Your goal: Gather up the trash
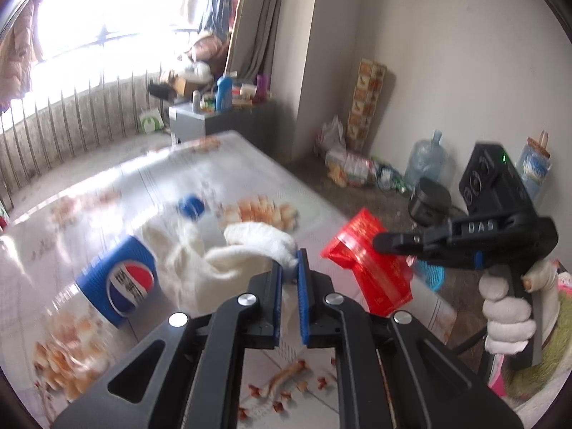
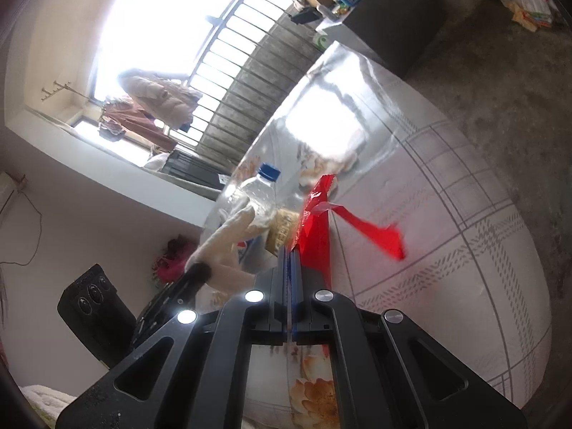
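Over the table (image 1: 107, 193), w/ its glossy floral cover, the left claw (image 1: 290, 279) pinched a white cloth (image 1: 246, 250) between its blue pads, jaws nearly closed on the fabric. The cloth draped across a Pepsi bottle (image 1: 121, 282) lying on its side, blue cap (image 1: 191, 207) pointing away. To the right, the right claw (image 2: 289, 250) was pressed together on a red wrapper (image 1: 371, 268), held up above the table edge; in the right wrist view a strip of the wrapper trailed off to the right. A white-gloved hand (image 1: 507, 318) gripped the right tool's handle. Beyond the table: a water jug (image 1: 427, 159) & bags on the floor by the wall
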The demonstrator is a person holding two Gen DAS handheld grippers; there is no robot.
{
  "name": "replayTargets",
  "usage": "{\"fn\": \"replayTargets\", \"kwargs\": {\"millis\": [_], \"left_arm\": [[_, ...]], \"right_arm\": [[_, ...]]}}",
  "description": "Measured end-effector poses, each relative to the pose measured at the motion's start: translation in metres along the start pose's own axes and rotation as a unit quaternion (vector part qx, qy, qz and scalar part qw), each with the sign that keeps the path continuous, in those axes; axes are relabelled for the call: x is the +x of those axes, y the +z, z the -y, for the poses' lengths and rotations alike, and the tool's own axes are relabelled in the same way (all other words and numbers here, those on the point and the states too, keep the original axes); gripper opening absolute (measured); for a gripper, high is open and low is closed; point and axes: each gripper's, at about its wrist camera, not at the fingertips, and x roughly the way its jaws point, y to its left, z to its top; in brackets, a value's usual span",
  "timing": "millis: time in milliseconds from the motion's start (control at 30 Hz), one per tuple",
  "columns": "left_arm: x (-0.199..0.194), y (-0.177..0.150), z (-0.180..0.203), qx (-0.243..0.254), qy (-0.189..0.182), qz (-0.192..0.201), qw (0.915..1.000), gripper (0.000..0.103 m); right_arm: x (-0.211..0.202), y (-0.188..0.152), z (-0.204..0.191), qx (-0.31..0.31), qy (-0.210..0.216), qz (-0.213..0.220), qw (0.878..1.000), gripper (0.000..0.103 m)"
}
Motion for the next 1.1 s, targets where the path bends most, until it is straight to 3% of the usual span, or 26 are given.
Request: {"fn": "replayTargets", "kwargs": {"millis": [267,533,800,1100], "left_arm": [[-0.022,0.063,0.016,0.007,-0.072,0.060,0.9956,0.007],[0.008,0.106,0.078,0.034,-0.193,0.045,0.9795,0.007],[0.098,0.124,0.177,0.076,-0.281,-0.047,0.9555,0.007],[0.231,0.120,0.287,0.096,-0.328,-0.177,0.9232,0.007]], "right_arm": [[-0.063,0.016,0.008,0.004,0.002,0.090,0.996,0.000],[-0.139,0.010,0.057,0.051,-0.047,0.189,0.980,0.000],[-0.183,0.000,0.122,0.133,-0.123,0.240,0.954,0.000],[-0.194,0.023,0.219,0.202,-0.223,0.231,0.925,0.003]]}}
